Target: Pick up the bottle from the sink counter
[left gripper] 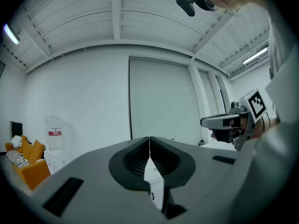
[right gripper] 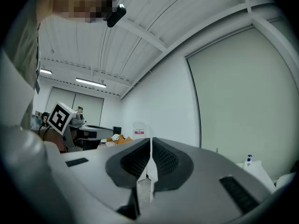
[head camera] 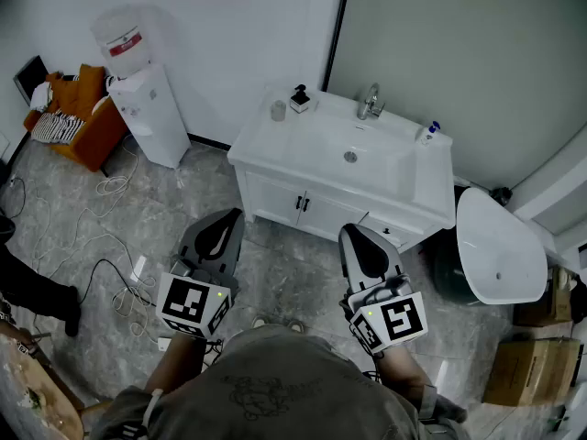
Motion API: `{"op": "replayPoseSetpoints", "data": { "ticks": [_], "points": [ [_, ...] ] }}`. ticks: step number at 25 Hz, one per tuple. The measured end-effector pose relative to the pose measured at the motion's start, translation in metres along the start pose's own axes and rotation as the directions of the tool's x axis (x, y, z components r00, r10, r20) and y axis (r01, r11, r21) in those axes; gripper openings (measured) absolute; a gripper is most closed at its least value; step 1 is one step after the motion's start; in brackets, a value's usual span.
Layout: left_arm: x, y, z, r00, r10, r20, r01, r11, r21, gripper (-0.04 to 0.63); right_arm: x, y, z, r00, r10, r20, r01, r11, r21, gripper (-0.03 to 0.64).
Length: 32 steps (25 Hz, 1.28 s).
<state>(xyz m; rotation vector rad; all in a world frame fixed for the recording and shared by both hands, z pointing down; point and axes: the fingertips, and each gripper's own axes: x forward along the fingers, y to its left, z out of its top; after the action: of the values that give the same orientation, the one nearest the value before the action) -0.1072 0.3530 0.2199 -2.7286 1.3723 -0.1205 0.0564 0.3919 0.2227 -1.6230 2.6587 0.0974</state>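
Bottle point(head camera: 431, 132): small, pale, blue-capped, upright at the far right rear corner of the desk point(head camera: 266, 145), just beside the basin point(head camera: 353, 159) and right of the tap point(head camera: 370, 102). Untouched. In the right gripper view it is only a small shape low at the right, well off the claw's line.

Other things on the desk: black dispenser point(head camera: 300, 97) and a glass point(head camera: 278, 110) at the left rear, well apart from the bottle.

Right claw point(head camera: 356, 234): jaws pressed together, nothing between them. It is held level in front of the cabinet, short of the desk. Left claw point(head camera: 227, 218): likewise closed and empty, level, off to the left.

Step, as judged: approach not begun, and the right claw is the nearer one.

Risks:
- Jaws are closed. Reaching in like this would push the bottle instead of straddling it.
- The bottle is light-looking and narrow and stands close to the desk edge and the wall. A glancing touch could tip it into the basin or off the side toward the toilet point(head camera: 495, 246).
- The black dispenser is also bottle-like, so the wrong item could be taken.
- Cables point(head camera: 101, 246) trail on the floor point(head camera: 284, 273) to the left, a trip hazard when stepping in.
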Motion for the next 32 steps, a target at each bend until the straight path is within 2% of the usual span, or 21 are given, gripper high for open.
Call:
{"op": "replayPoseSetpoints", "data": {
  "ticks": [3, 9, 18, 32],
  "points": [
    [0.003, -0.006, -0.001, 1.000, 0.001, 0.000, -0.001, 1.000, 0.003, 0.018, -0.005, -0.004, 0.002, 1.000, 0.007, 0.005, -0.007, 1.000, 0.009, 0.035],
    [0.006, -0.016, -0.003, 1.000, 0.013, -0.009, -0.013, 1.000, 0.005, 0.018, -0.011, -0.017, 0.000, 1.000, 0.003, -0.001, -0.003, 0.996, 0.092, 0.035],
    [0.012, -0.037, -0.012, 0.999, 0.025, -0.030, -0.024, 1.000, 0.014, 0.018, -0.022, -0.038, -0.001, 1.000, -0.001, -0.018, 0.002, 0.998, 0.064, 0.037],
    [0.026, -0.064, -0.027, 0.999, 0.029, -0.045, -0.028, 0.999, 0.015, 0.020, -0.035, -0.046, -0.024, 0.996, 0.056, -0.065, -0.054, 0.998, 0.028, 0.037]
  ]
}}
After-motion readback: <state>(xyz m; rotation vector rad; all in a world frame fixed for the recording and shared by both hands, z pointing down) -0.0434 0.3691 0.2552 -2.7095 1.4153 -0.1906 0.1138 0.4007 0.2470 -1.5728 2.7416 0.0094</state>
